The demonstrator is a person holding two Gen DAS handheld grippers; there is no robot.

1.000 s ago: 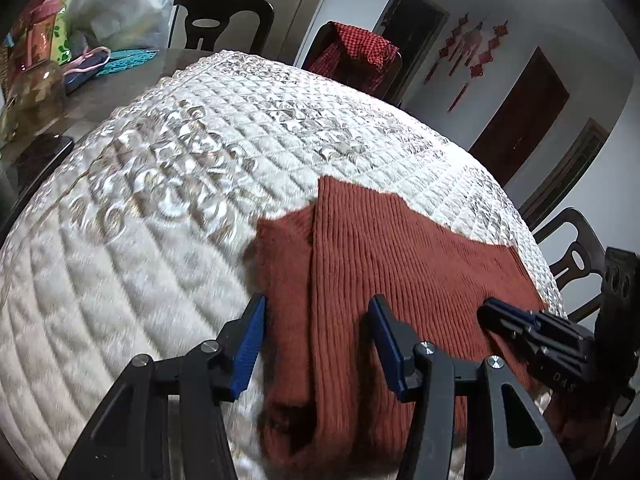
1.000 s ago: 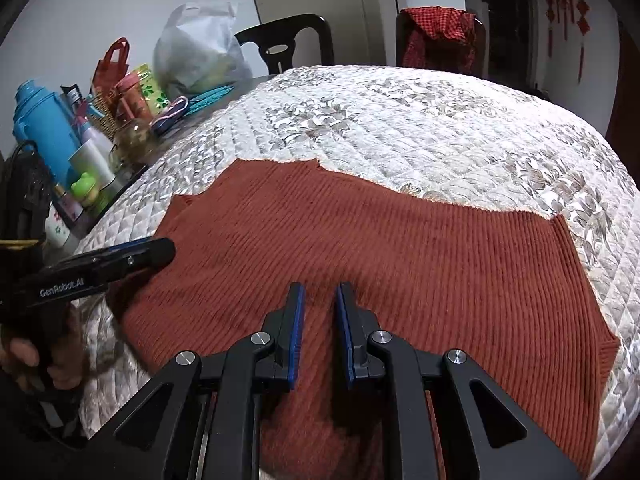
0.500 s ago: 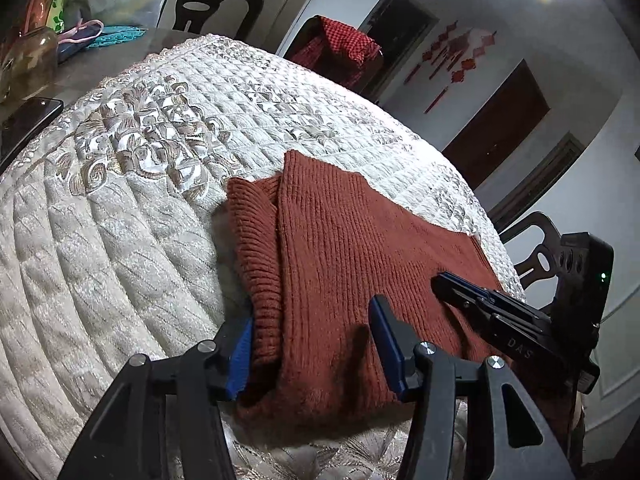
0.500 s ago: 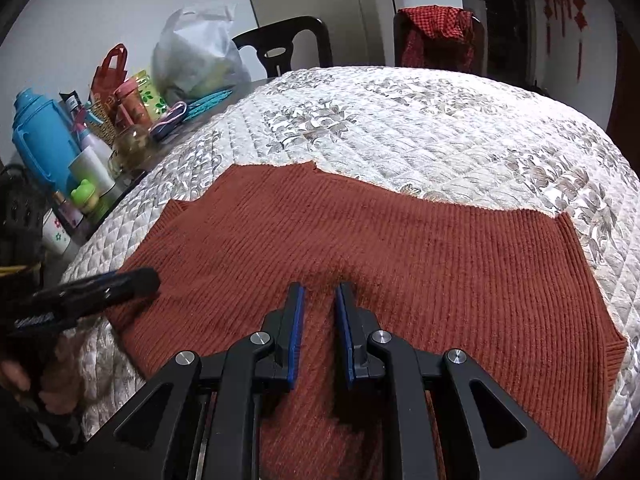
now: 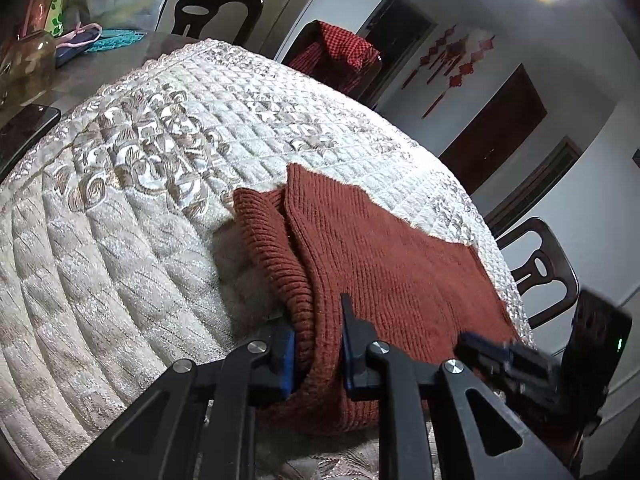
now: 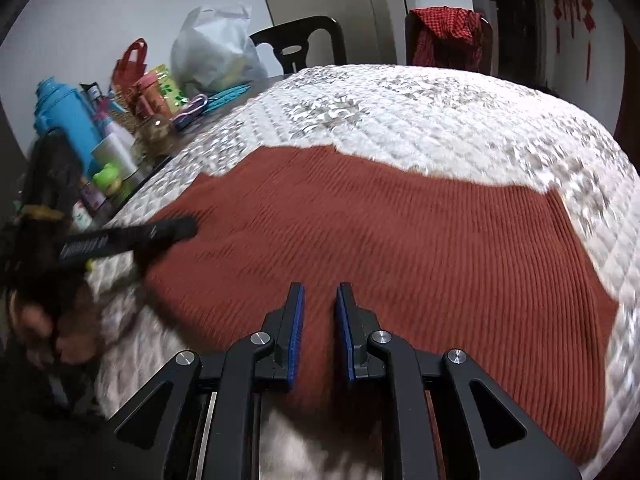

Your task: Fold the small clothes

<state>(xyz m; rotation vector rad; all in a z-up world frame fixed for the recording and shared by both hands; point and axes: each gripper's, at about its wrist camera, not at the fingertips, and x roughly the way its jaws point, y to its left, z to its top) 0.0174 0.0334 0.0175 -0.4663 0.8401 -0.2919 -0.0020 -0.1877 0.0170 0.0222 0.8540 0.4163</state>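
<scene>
A rust-red ribbed sweater [image 5: 380,264] lies flat on the white quilted cover [image 5: 132,216], its left sleeve folded in along the side. My left gripper [image 5: 318,346] is at the near left corner, its jaws closing with the bunched knit filling the gap between the blue pads. In the right wrist view the sweater [image 6: 400,240] spreads wide, and my right gripper [image 6: 320,320] is shut on its near hem, jaws narrow with knit between them. The left gripper [image 6: 128,236] shows there at the left edge, held by a hand [image 6: 60,320]. The right gripper [image 5: 504,356] appears blurred in the left view.
Bottles, a blue flask [image 6: 64,120], a jar and a plastic bag [image 6: 212,56] crowd the table's left side. A dark phone [image 5: 24,128] lies by the quilt's edge. Dark chairs stand around, one with a red checked cloth [image 6: 444,36] over it.
The left jaws have narrowed from wide apart onto the sweater's folded left corner. The right gripper has shifted sideways with the hem, blurring its view.
</scene>
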